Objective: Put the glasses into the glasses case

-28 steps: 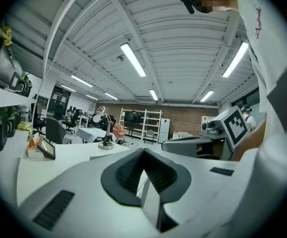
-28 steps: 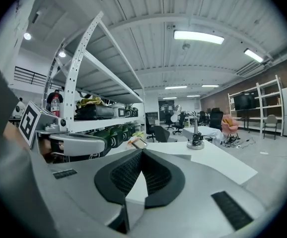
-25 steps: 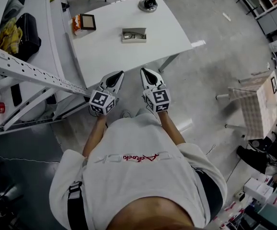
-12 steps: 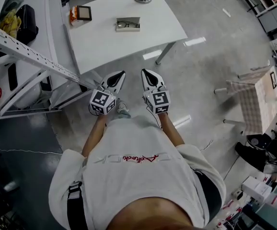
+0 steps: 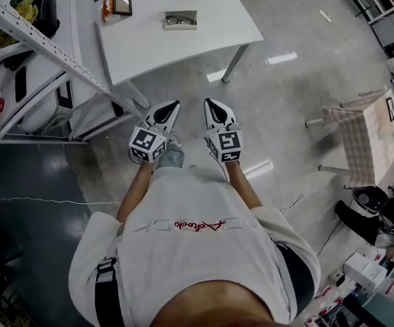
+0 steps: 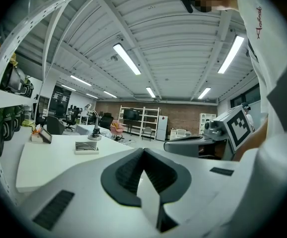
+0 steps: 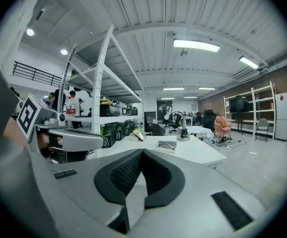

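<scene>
Left gripper [image 5: 170, 106]: jaws closed, empty, held before the torso, pointing forward. Right gripper [image 5: 209, 103]: likewise, just beside it, parallel.

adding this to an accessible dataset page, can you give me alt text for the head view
Seen from above, a person holds the left gripper and right gripper side by side over a grey floor, both shut and empty. Ahead, glasses lie at a grey case on a white table.
</scene>
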Demonstrator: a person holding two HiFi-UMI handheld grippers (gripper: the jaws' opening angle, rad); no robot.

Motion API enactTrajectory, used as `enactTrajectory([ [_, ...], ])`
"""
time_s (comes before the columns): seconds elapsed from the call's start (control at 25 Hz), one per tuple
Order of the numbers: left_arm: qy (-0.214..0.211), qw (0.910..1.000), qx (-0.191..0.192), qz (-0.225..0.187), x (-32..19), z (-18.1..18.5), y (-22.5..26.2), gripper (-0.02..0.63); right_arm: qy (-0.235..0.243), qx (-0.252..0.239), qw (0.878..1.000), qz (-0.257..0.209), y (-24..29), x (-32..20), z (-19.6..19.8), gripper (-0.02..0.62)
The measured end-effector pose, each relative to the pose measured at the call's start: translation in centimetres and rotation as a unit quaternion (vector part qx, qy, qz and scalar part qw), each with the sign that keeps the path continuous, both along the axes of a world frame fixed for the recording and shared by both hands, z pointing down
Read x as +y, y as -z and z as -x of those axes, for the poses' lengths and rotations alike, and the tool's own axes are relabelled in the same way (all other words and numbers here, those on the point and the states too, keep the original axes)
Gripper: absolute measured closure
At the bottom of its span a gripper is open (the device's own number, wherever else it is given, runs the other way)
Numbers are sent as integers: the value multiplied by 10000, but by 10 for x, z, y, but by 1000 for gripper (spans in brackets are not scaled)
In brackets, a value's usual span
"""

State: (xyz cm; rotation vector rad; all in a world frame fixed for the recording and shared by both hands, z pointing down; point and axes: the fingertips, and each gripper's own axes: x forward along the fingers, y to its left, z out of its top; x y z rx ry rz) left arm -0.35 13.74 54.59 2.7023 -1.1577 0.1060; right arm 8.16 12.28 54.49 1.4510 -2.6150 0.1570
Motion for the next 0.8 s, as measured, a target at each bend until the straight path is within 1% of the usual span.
enactTrajectory([
  [0.4,82,9999,-55,-23,67,-4,-1,597,84,-57,9999,29,-5,68,-2,580],
  [0.8,86,10000,-15,-8,110,-7,-8,597,118,-5,9999,17,-9,111,-2,580],
])
